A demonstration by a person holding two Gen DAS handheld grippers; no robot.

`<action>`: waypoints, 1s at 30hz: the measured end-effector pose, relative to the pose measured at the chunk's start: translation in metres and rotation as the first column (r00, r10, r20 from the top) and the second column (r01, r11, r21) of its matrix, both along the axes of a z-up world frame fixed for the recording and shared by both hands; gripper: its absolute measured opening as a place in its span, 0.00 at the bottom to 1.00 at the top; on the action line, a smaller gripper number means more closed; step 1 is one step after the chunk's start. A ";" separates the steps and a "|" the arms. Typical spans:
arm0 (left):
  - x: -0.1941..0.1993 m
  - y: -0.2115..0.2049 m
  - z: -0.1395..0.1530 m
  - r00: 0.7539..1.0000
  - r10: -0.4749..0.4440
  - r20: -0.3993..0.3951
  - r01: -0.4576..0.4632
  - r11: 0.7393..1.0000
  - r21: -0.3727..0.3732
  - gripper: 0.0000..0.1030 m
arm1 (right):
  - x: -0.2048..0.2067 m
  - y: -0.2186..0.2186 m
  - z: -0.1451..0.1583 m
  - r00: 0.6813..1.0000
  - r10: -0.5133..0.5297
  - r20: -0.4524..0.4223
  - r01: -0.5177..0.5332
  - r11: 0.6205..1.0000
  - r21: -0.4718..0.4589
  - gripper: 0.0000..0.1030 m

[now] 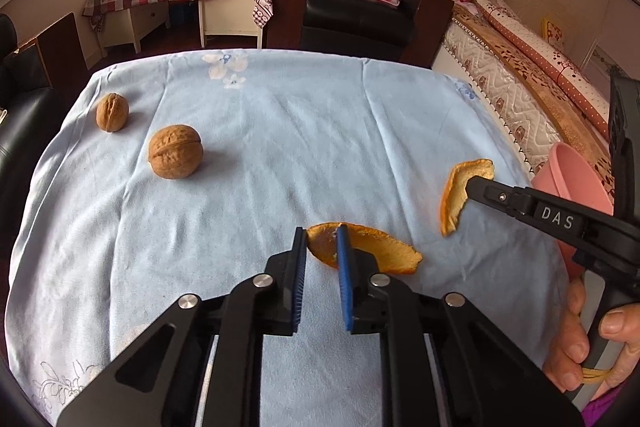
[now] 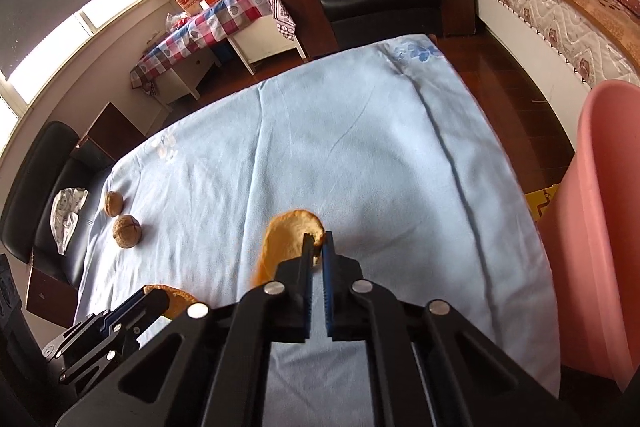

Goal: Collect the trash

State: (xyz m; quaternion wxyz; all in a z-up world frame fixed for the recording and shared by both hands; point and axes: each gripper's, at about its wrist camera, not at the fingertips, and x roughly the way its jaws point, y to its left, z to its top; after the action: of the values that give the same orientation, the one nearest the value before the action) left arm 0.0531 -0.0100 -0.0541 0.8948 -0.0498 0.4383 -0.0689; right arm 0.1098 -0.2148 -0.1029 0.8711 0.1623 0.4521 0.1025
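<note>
Left wrist view: the left gripper [image 1: 322, 241] is seen low at the centre of the frame, its jaws narrowed around the near end of an orange peel [image 1: 372, 247] that lies on the light blue cloth [image 1: 280, 147]; the left pad stands at the peel's tip and the blue right pad crosses over it, though a firm clamp cannot be confirmed. At the right of the frame a second peel piece [image 1: 460, 195] is held up off the cloth, pinched at its upper edge by the right gripper [image 1: 474, 185]. A pink bin [image 1: 568, 175] is visible behind that gripper at the right edge. Two walnuts [image 1: 175, 151] [image 1: 112, 112] rest apart on the cloth at the left of the frame. In the right wrist view, the right gripper [image 2: 316, 243] is shown closed on the curled peel piece [image 2: 280, 239] at centre frame, above the cloth [image 2: 360, 147], with the pink bin [image 2: 600, 227] filling the right edge and the walnuts [image 2: 127, 225] at the left edge of the cloth.
</note>
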 end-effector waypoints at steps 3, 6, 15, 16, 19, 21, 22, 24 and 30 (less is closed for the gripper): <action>-0.002 0.000 0.006 1.000 -0.005 0.013 0.005 1.000 -0.007 0.11 | -0.008 -0.005 0.007 1.000 -0.009 0.019 0.009 1.000 0.008 0.03; -0.005 -0.003 0.012 0.999 -0.017 0.030 0.017 1.000 0.004 0.10 | -0.018 -0.013 0.015 0.999 -0.020 0.038 0.020 1.000 0.021 0.03; -0.012 -0.032 0.038 0.994 -0.066 0.087 0.066 0.998 0.010 0.10 | -0.054 -0.035 0.045 0.992 -0.061 0.107 0.060 0.998 0.013 0.03; -0.013 -0.037 0.040 0.993 -0.074 0.092 0.073 0.997 0.009 0.10 | -0.057 -0.039 0.047 0.991 -0.067 0.113 0.066 0.998 0.013 0.03; -0.017 -0.052 0.050 0.987 -0.108 0.116 0.108 0.994 0.013 0.10 | -0.069 -0.055 0.057 0.986 -0.099 0.136 0.097 0.995 0.017 0.03; -0.020 -0.065 0.057 0.981 -0.137 0.135 0.137 0.990 0.016 0.10 | -0.076 -0.066 0.063 0.982 -0.120 0.148 0.119 0.993 0.016 0.03; -0.021 -0.071 0.061 0.978 -0.151 0.145 0.150 0.989 0.018 0.10 | -0.080 -0.072 0.066 0.979 -0.132 0.155 0.131 0.991 0.017 0.03; -0.023 -0.084 0.067 0.971 -0.175 0.160 0.174 0.985 0.017 0.10 | -0.086 -0.082 0.070 0.975 -0.152 0.165 0.151 0.988 0.018 0.03; -0.028 -0.126 0.085 0.948 -0.246 0.200 0.248 0.969 0.020 0.10 | -0.104 -0.117 0.082 0.956 -0.218 0.197 0.218 0.976 0.020 0.03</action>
State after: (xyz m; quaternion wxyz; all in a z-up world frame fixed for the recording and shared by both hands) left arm 0.0253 -0.1358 0.0309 0.9186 0.0101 0.3483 -0.1863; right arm 0.0060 -0.3322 -0.0205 0.9179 0.1994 0.3423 0.0211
